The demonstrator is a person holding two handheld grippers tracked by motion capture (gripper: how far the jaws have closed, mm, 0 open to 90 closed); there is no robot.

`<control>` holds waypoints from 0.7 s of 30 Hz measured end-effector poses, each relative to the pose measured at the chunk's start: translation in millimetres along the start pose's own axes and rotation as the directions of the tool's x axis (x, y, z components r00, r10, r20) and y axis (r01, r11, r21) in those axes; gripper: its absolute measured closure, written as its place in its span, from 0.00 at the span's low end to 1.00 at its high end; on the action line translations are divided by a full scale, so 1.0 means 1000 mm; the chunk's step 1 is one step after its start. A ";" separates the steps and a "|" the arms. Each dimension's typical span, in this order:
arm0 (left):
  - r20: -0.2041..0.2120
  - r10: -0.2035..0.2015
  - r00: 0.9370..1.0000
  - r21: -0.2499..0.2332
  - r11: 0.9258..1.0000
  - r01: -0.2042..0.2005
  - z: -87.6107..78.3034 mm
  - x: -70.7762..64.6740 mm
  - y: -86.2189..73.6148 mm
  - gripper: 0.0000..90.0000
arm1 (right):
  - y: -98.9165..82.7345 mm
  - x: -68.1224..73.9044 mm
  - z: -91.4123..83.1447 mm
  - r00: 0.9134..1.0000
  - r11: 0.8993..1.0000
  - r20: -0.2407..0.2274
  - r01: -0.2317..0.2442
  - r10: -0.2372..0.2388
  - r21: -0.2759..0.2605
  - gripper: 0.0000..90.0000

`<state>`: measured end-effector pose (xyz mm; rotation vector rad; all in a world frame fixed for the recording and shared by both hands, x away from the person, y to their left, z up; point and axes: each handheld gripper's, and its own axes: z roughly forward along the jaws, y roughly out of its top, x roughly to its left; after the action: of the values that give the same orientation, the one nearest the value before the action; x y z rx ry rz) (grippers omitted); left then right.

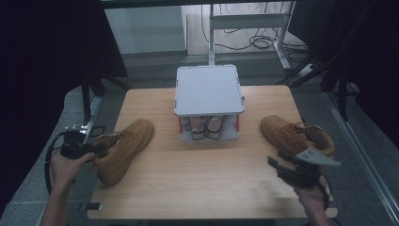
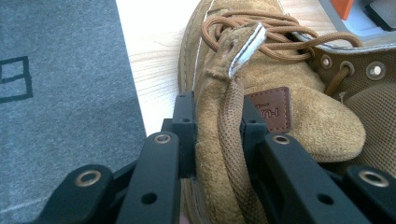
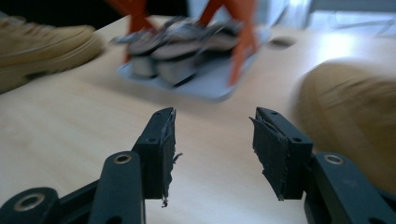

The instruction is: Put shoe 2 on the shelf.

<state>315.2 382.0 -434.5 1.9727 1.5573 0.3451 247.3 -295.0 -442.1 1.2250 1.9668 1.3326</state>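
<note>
Left boot [image 1: 123, 149]: tan suede, lies on wood table [image 1: 197, 183] near its left edge, toe toward the far side. In the left gripper view its heel end and sole are cut off by the frame bottom; the leather tag [image 2: 270, 108] lettering is too small to read. Collar lining is perforated mesh, laces [image 2: 261, 29] are round brown cord, metal eyelets show at right.

Left gripper [image 1: 80, 149]: the 2 black jaws pinch the boot's collar wall w/ the heel pull strip, pads pressed on both sides of the suede. Person's left hand [image 1: 66, 167] holds it at table's left edge.

Right boot [image 1: 296, 134]: same suede, on table near right edge, partly hidden by right gripper [image 1: 294, 169] in the high view; blurred in the right gripper view, detail unclear.

Right gripper: jaws spread, nothing between them, pad rubber torn and ragged at edges. Held above the table, apart from right boot.

Rack [image 1: 209, 89]: grey flat top, orange posts, centre-far on table. 2 shoes [image 1: 207, 126] sit on its lower shelf, mostly hidden under the top; type hard to make out.
</note>
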 end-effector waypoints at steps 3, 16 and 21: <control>0.009 -0.007 1.000 -0.008 1.000 0.007 0.000 0.001 -0.001 0.83 | 0.025 -0.026 -0.021 0.994 0.999 0.106 0.017 -0.013 -0.039 0.55; 0.013 -0.011 1.000 -0.007 1.000 0.011 0.000 0.002 -0.001 0.82 | 0.063 -0.126 -0.025 0.977 0.992 0.202 -0.090 0.070 0.088 0.49; 0.015 -0.010 1.000 -0.005 1.000 0.010 0.000 0.002 -0.001 0.82 | 0.058 -0.137 -0.016 0.974 0.986 0.220 -0.094 0.062 0.139 0.49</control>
<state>315.1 383.8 -435.3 1.9587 1.5549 0.3289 327.4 -413.3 -396.6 1.4647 1.9080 1.0538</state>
